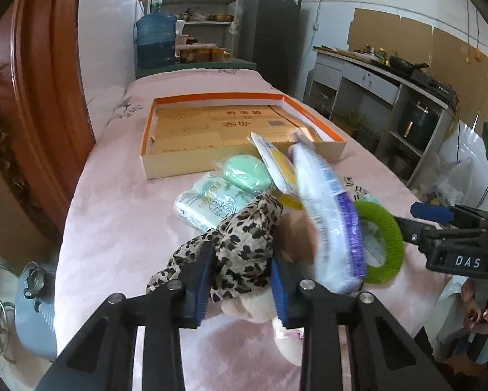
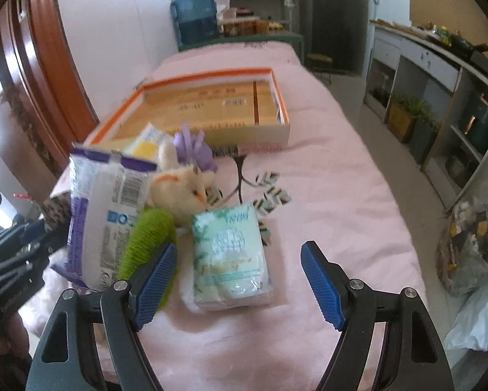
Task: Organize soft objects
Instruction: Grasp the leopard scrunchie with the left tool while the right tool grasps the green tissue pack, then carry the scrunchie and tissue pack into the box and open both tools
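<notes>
The table point(image 1: 113, 228), spread with a pink cloth, carries everything. At its far end sits the shallow orange-rimmed box point(image 1: 165, 163), open, holding nothing but flat cardboard, and probably the place the soft things are meant to go. Near its front wall lies the heap: a white-and-purple wipes packet point(image 2: 103, 215) propped on edge, a cream plush toy point(image 2: 182, 192) behind it, a mint tissue pack point(image 2: 234, 254) flat on the cloth, a green woolly ring point(image 2: 146, 238) leaning on the packet, and a round mint pad point(image 1: 247, 172).

The left gripper point(image 1: 240, 280) is closed on a leopard-print scarf point(image 1: 244, 244), bunched between its blue pads; whether the scarf is lifted clear of the plush beneath is hard to tell. The right gripper point(image 2: 240, 280) is spread wide and holds nothing, its jaws straddling the tissue pack, seemingly lined up to take it.
</notes>
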